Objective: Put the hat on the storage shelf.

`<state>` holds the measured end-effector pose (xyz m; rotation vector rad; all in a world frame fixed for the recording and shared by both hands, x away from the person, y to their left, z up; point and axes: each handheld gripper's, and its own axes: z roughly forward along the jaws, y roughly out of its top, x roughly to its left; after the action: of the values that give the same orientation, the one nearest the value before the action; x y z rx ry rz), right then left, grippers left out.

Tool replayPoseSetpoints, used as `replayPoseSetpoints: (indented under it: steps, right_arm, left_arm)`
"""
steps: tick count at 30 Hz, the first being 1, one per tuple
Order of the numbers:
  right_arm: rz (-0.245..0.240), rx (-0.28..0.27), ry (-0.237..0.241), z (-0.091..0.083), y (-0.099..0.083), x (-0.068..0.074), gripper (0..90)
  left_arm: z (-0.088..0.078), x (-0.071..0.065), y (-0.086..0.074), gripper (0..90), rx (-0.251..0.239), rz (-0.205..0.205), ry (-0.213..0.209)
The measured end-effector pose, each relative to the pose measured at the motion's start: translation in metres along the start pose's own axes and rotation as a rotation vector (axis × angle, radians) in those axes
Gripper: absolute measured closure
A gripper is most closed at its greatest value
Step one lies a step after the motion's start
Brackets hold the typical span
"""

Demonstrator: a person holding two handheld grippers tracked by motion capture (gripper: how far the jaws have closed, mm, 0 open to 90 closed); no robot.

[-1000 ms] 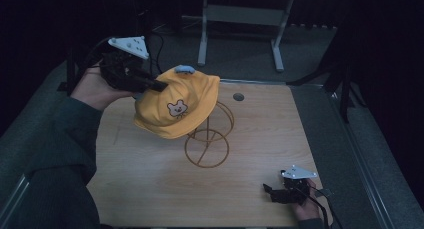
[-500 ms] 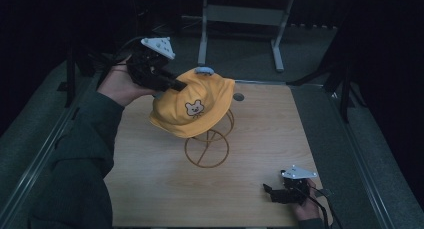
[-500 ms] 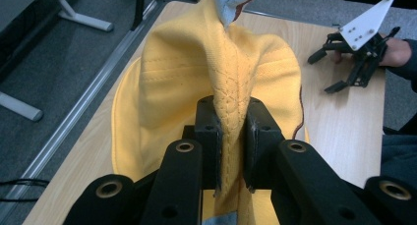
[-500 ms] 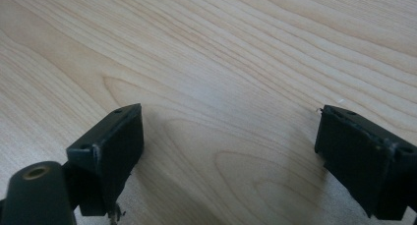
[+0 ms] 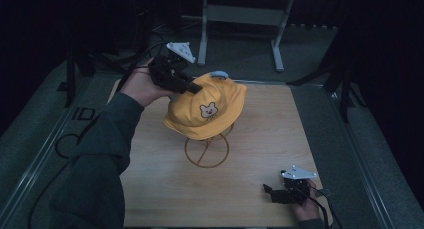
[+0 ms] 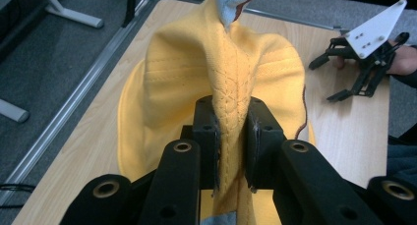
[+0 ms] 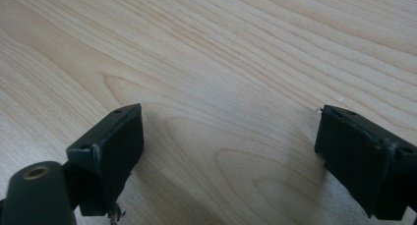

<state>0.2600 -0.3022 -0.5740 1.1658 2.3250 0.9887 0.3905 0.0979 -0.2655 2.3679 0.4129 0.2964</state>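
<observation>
Since the earlier frames the cap [image 5: 207, 111] had travelled right and toward the far side of the table [image 5: 165, 189], carried along by the left gripper [image 5: 192, 88]. One second before, it had hung over the left part of the wire stand [image 5: 206, 149]; now it sat over the stand's top, covering the upper loops, with the bear patch facing the camera. The left hand [image 5: 142, 86] and forearm had moved the same way, reaching farther in from the near left. The right gripper [image 5: 272, 193] had not shifted from the table's near right corner.

There was one cap, yellow with a pale blue tab at its far edge, and one stand of orange wire, its round base ring resting on the wood. There were two grippers, each with a grey three-cornered plate on top.

The left arm, in a dark green sleeve [image 5: 100, 154], stretched diagonally across the table's left edge, the hand wrapped round the gripper body and the jaws pointing right and slightly down into the cap's crown. In the left gripper view those jaws were clenched on a ridge of yellow fabric [image 6: 231, 122] pinched up between the pads, with the rest of the cap spreading beyond them.

The right hand [image 5: 305, 209] lay low at the near edge, its gripper pointing left over the table. In the right gripper view its jaws stood wide apart over bare wood, grasping nothing.
</observation>
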Motion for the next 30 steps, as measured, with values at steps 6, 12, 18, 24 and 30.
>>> replayPoseSetpoints:
  steps: [6, 12, 18, 24, 30]
  right_arm:
    - [-0.001, 0.000, 0.000, 0.000, 0.000, 0.000, 11.1]
    - [-0.001, 0.000, 0.000, 0.000, 0.000, 0.000, 11.0]
    - [-0.001, 0.000, 0.000, 0.000, 0.000, 0.000, 11.1]
    - [-0.001, 0.000, 0.001, 0.000, 0.000, 0.000, 11.1]
    - [-0.001, 0.000, 0.001, 0.000, 0.000, 0.000, 11.0]
  left_arm:
    - [0.023, -0.003, 0.005, 74.9, 0.019, 0.006, 0.009]
    - [0.038, -0.006, 0.006, 69.8, -0.012, 0.009, 0.014]
    - [0.047, -0.012, 0.003, 65.7, 0.026, 0.024, 0.035]
    - [0.046, -0.012, -0.007, 57.6, 0.009, -0.012, 0.015]
    - [0.038, -0.015, -0.011, 37.9, -0.074, -0.022, 0.065]
